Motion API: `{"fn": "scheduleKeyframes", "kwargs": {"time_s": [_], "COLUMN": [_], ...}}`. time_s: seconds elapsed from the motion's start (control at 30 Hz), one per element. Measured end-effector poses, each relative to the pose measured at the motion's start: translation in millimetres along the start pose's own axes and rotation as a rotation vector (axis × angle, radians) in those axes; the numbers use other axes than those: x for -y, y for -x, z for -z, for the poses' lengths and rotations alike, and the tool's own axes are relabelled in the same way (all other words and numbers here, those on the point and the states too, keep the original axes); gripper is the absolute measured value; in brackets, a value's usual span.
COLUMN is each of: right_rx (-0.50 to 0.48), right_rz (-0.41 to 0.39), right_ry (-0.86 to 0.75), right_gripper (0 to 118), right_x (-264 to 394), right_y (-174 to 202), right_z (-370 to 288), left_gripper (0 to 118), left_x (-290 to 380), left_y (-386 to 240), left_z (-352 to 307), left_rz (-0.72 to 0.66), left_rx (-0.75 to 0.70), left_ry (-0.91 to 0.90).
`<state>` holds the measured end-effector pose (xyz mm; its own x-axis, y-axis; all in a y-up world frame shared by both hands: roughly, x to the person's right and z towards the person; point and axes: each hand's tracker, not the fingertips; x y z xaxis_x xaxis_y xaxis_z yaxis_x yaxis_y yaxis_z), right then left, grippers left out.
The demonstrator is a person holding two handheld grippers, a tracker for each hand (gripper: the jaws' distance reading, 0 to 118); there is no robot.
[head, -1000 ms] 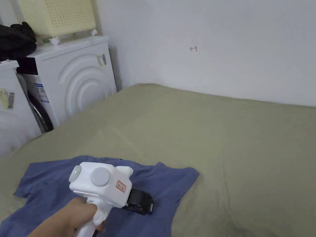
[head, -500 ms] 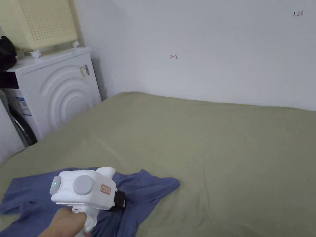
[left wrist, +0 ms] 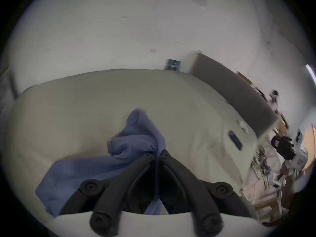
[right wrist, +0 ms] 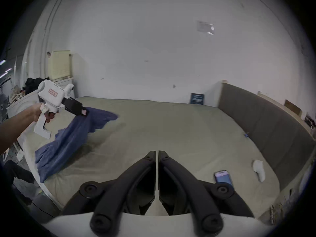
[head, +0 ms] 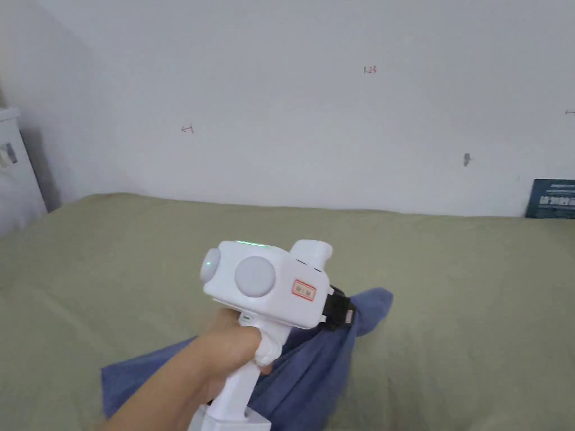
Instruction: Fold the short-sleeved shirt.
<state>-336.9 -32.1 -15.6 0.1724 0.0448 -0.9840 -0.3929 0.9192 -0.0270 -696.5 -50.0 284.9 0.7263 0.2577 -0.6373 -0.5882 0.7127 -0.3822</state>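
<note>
While my left claw (left wrist: 156, 155) stays clamped on blue shirt (left wrist: 136, 138), lifted off bed (head: 477, 280); right claw (right wrist: 157, 153) together, empty. Risk: single-point hold bunches fabric.

A phone (right wrist: 223, 176) and a white object (right wrist: 259, 169) lie on the olive bed (right wrist: 171, 129)

The left gripper (left wrist: 156, 155) has its jaws pinched together on the blue shirt (left wrist: 95, 169) above the bed (left wrist: 68, 117).
</note>
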Motion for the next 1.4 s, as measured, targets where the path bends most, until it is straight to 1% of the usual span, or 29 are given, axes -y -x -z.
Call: {"fn": "scheduleKeyframes", "kwargs": {"time_s": [0.03,0.1,0.17,0.3,0.33,0.37,0.4,0.43,0.47,0.5,0.57,0.63,0.7,0.8,0.87,0.97,1.07,1.1,1.17,1.2,1.23,1.27,1.3,1.33,1.4], "right_rx": [0.012,0.068,0.109,0.157,0.169,0.179,0.179,0.179,0.189,0.193,0.184,0.153,0.127,0.055,0.000,-0.046,-0.076,-0.084,-0.095,-0.105,-0.115,-0.125,-0.119,-0.104,-0.121], "right_rz": [-0.002,0.001,0.029,0.075,0.083,0.091,0.093,0.093,0.095,0.097,0.114,0.129,0.120,0.098,0.097,0.082,0.088,0.091,0.097,0.098,0.091,0.070,0.042,0.025,0.027], "right_ry": [0.010,0.010,0.022,0.046,0.060,0.073,0.078,0.078,0.081,0.080,0.056,0.041,0.027,0.001,-0.028,-0.051,-0.061,-0.062,-0.058,-0.055,-0.053,-0.046,-0.037,-0.025,-0.020], "right_gripper": [3,3,3,3,3,3,3,3,3,3,3,3,3,3,3,3,3,3,3,3,3,3,3,3,3], "right_x": [2,7,13,30,33,36,38,40,40,40,39,33,26,14,6,-2,-3,-2,2,4,7,9,10,11,12], "right_y": [-6,-17,-27,-43,-45,-47,-48,-49,-48,-48,-47,-42,-33,-18,-5,11,27,31,39,42,46,49,54,57,58], "right_z": [-7,-20,-32,-46,-48,-49,-49,-50,-49,-48,-47,-41,-33,-15,-6,9,22,25,30,32,34,35,35,36,37], "left_gripper": [3,3,3,3,4,7,20,57,87,101,100,100,100,100,100,100,99,99,96,87,55,16,0,0,0], "left_x": [-6,-10,-4,34,50,63,75,87,95,98,91,85,80,91,105,137,178,189,216,227,237,245,251,257,264], "left_y": [-26,-74,-115,-176,-188,-198,-202,-204,-201,-196,-173,-147,-116,-73,-47,-22,-13,-12,-6,-5,-11,-12,-11,-12,-7], "left_z": [20,56,91,149,160,167,172,175,175,171,140,94,38,-46,-97,-157,-196,-201,-208,-210,-211,-212,-211,-211,-211], "left_rz": [0.037,0.101,0.134,0.189,0.206,0.222,0.256,0.262,0.244,0.182,0.048,-0.045,-0.056,-0.059,-0.078,-0.142,-0.251,-0.279,-0.283,-0.291,-0.301,-0.317,-0.323,-0.333,-0.341], "left_rx": [0.057,0.151,0.240,0.342,0.348,0.335,0.332,0.321,0.318,0.313,0.275,0.221,0.131,-0.065,-0.225,-0.408,-0.524,-0.558,-0.593,-0.626,-0.660,-0.689,-0.697,-0.744,-0.692], "left_ry": [0.009,0.040,0.093,0.229,0.262,0.266,0.266,0.256,0.248,0.223,0.123,-0.003,-0.113,-0.251,-0.296,-0.350,-0.424,-0.419,-0.418,-0.406,-0.395,-0.390,-0.393,-0.386,-0.374]}}
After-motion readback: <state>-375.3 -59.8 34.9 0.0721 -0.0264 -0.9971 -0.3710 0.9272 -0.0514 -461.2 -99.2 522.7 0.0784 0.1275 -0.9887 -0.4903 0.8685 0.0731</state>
